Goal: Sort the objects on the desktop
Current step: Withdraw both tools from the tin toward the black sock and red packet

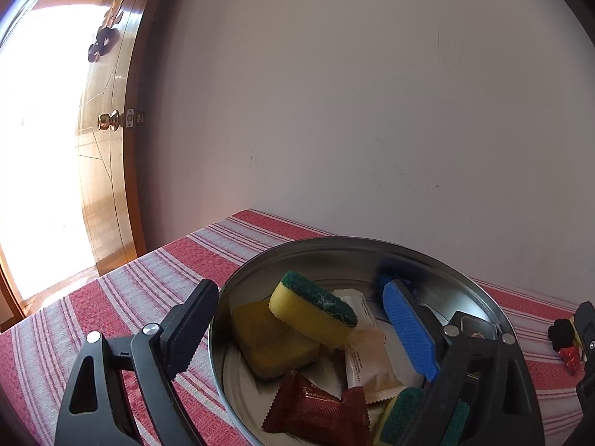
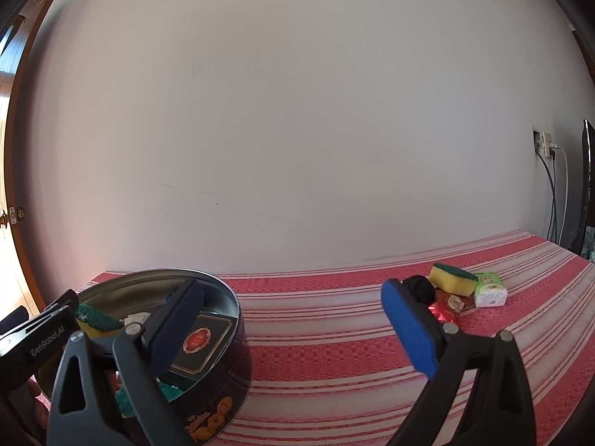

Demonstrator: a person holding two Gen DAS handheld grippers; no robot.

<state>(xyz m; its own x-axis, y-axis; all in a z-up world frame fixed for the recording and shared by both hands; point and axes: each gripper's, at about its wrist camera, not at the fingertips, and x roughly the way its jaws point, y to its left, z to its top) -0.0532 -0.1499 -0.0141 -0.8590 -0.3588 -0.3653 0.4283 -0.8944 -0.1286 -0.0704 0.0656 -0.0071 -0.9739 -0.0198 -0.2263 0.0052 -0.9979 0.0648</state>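
Observation:
A round metal tin point(image 1: 334, 245) stands on the red striped cloth. It holds yellow-green sponges point(image 1: 312, 314), brown candy wrappers point(image 1: 316, 409) and white packets point(image 1: 368, 364). My left gripper point(image 1: 297, 291) is open and straddles the tin's left wall, with the blue pad inside and the black finger outside. My right gripper point(image 2: 292, 286) is also open, its dark finger inside the tin point(image 2: 223, 390) in front of a black packet point(image 2: 202, 342) with a red emblem. Further right on the cloth lie a sponge point(image 2: 452, 278), a black ball point(image 2: 420, 288), a red wrapper point(image 2: 444, 308) and a green-white tissue pack point(image 2: 491, 290).
A plain wall runs close behind the table. A wooden door with a brass knob point(image 1: 109, 120) stands open at the left. A wall socket with cables point(image 2: 544, 145) and a dark screen edge point(image 2: 587, 186) are at the far right. Bare striped cloth point(image 2: 334, 334) lies between the tin and the pile.

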